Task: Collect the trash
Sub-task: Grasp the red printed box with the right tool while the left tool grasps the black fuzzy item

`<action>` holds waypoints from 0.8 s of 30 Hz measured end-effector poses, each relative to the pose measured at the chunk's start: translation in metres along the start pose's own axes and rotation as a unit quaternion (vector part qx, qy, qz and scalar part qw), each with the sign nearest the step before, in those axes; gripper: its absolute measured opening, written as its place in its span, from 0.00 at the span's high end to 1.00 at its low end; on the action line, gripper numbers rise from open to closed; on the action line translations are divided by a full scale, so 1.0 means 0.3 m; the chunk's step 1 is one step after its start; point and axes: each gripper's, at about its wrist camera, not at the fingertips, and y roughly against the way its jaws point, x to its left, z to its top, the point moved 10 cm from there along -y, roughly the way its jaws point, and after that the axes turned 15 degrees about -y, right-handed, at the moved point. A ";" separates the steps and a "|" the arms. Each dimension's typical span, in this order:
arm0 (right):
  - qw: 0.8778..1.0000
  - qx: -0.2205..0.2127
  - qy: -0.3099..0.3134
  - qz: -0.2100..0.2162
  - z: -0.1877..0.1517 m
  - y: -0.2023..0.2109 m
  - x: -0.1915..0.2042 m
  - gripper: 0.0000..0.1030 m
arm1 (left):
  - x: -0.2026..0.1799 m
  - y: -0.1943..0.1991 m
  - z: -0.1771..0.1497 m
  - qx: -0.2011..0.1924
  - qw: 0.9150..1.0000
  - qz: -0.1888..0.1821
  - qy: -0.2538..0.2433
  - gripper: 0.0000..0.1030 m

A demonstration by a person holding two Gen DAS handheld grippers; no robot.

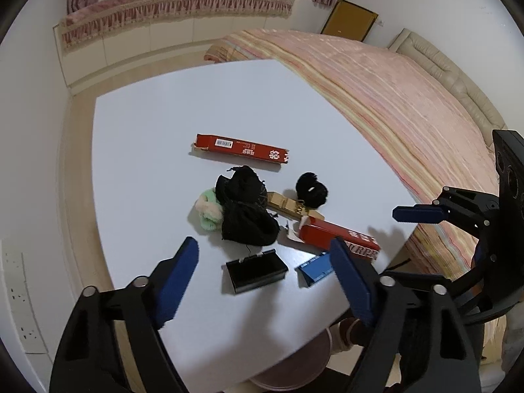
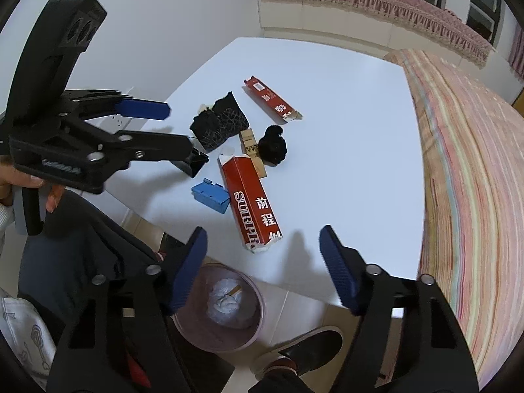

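Observation:
Trash lies on a white table [image 1: 157, 124]: a long red box [image 1: 240, 148] [image 2: 271, 100], a wider red carton [image 1: 340, 235] [image 2: 252, 201], black cloth [image 1: 245, 209] [image 2: 219, 122], a black furry lump [image 1: 311, 189] [image 2: 272, 145], a small black box [image 1: 255, 270], a blue box [image 1: 316, 268] [image 2: 211, 196] and a brown cardboard piece [image 1: 286, 204]. My left gripper [image 1: 265, 278] [image 2: 177, 127] is open above the black box. My right gripper [image 2: 263, 270] [image 1: 416, 208] is open near the table's front edge, above the pink bin [image 2: 222, 308].
A green and cream fluffy item [image 1: 208, 211] lies beside the black cloth. A bed with a striped cover [image 2: 468, 180] borders the table on the right. The bin holds white crumpled trash [image 2: 226, 303]. A shoe [image 2: 308, 347] is on the floor near the bin.

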 end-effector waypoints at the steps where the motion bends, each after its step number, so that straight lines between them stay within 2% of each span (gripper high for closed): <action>1: 1.000 0.002 0.001 0.001 0.003 -0.012 -0.001 0.39 | 0.001 -0.009 0.001 0.001 1.000 -0.001 0.000 0.30; 3: 1.000 0.003 0.001 0.003 0.003 -0.024 -0.004 0.44 | 0.003 -0.019 0.004 0.002 1.000 -0.002 -0.001 0.35; 5: 1.000 0.006 0.002 0.005 0.007 -0.040 -0.005 0.51 | 0.002 -0.028 0.006 0.003 1.000 -0.002 -0.004 0.50; 9: 1.000 0.008 0.005 0.004 0.009 -0.060 -0.008 0.58 | 0.012 -0.039 0.006 0.004 1.000 0.000 -0.006 0.55; 12: 1.000 0.010 0.008 0.005 0.010 -0.071 -0.004 0.60 | 0.024 -0.036 0.002 0.002 1.000 0.005 -0.004 0.63; 14: 1.000 0.009 0.011 0.005 0.010 -0.074 0.000 0.67 | 0.022 -0.035 -0.001 0.002 1.000 0.006 -0.005 0.66; 18: 1.000 0.008 0.014 0.007 0.011 -0.076 0.005 0.69 | 0.023 -0.030 0.004 0.000 1.000 0.009 -0.007 0.71; 21: 1.000 0.004 0.017 0.005 0.009 -0.067 0.006 0.73 | 0.027 -0.025 0.008 -0.004 1.000 0.012 -0.008 0.78; 22: 1.000 0.002 0.017 0.005 0.010 -0.063 0.005 0.76 | 0.028 -0.020 0.009 -0.006 1.000 0.011 -0.008 0.89; 23: 1.000 0.000 0.018 0.003 0.013 -0.061 0.005 0.82 | 0.027 -0.014 0.009 -0.007 1.000 0.012 -0.009 0.93; 24: 1.000 -0.001 0.018 0.001 0.013 -0.056 0.003 0.82 | 0.025 -0.010 0.008 -0.008 1.000 0.011 -0.010 0.93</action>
